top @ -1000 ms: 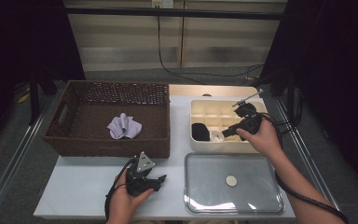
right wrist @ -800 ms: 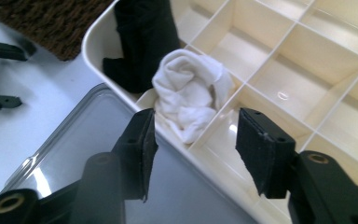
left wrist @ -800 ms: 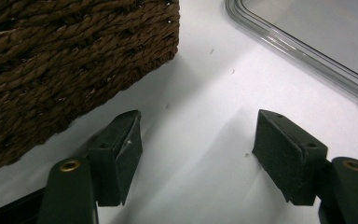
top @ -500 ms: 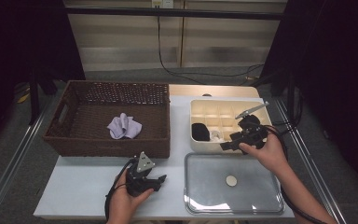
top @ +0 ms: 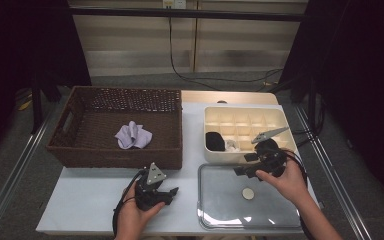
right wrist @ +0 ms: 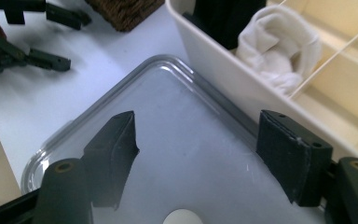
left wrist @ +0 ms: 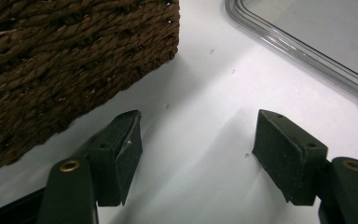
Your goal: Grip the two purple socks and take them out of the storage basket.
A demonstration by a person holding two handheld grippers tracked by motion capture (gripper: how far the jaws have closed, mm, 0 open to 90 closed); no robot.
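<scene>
**Item: sorting of rolled cloths into the divided box: hazards at this stage**

- Right gripper (top: pixel 244 164): fingers (right wrist: pixel 112 144) released, having just been opening; nothing between them. It hangs over the near corner of the clear lid (top: pixel 220 200), just beside the front wall of the divided box (top: pixel 245 111).
- Left gripper (top: pixel 169 195): fingers (left wrist: pixel 121 158) spread and empty, resting on the bench (top: pixel 90 200) between the basket (top: pixel 115 155) and the lid.
- White roll (right wrist: pixel 279 51): in a front compartment of the box, next to the black roll (top: pixel 214 141). It seems to bulge above the divider, though the angle is too steep to be sure.
- Purple cloth (top: pixel 133 135): loose on the basket floor, well apart from both grippers.

**Risks, as judged**

1. The white roll may spring open or spill over its divider, since nothing presses on it now.
2. A low sweep of the right gripper could strike the box wall or scrape the lid and shove it across the bench; the lid is smooth and likely slides easily.
3. A reach for the purple cloth must clear the basket's tall rim; a snagged finger could drag the basket.
4. The cloth is limp, so a shallow pinch may take one fold only and drop it on the way to the box.
5. If the lid goes on early, its small white knob (top: pixel 248 193) offers a poor hold.
</scene>
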